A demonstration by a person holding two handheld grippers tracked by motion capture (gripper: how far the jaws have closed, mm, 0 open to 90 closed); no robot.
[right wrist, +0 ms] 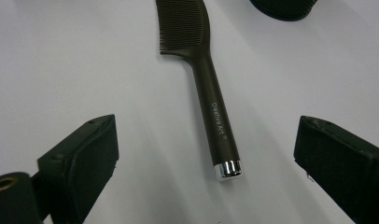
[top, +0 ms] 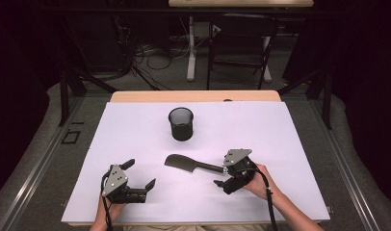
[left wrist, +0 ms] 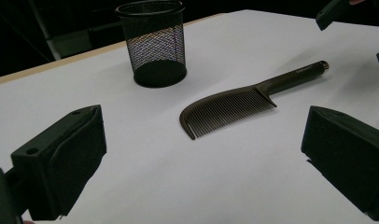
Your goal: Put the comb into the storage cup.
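Two hands reach in from the near edge of the white table (top: 136,130), and each one holds a black claw. The left gripper (top: 138,175) sits low by the near left part of the table, turned toward the middle, with its jaws wide apart and nothing between them. The right gripper (top: 222,173) is tipped down just over the end of the comb's handle, and its jaws are wide apart too, not touching the comb.

The dark comb (top: 186,164) lies flat near the middle of the table, its handle pointing to the right gripper. A black mesh cup (top: 180,123) stands upright farther back, apart from the comb.

From the left gripper view you can see the comb's fine teeth (left wrist: 229,109) and the holes in the cup's wall. The right gripper view looks down the handle and shows small white letters (right wrist: 218,119) on it and a shiny silver tip (right wrist: 227,169) between the two jaws.
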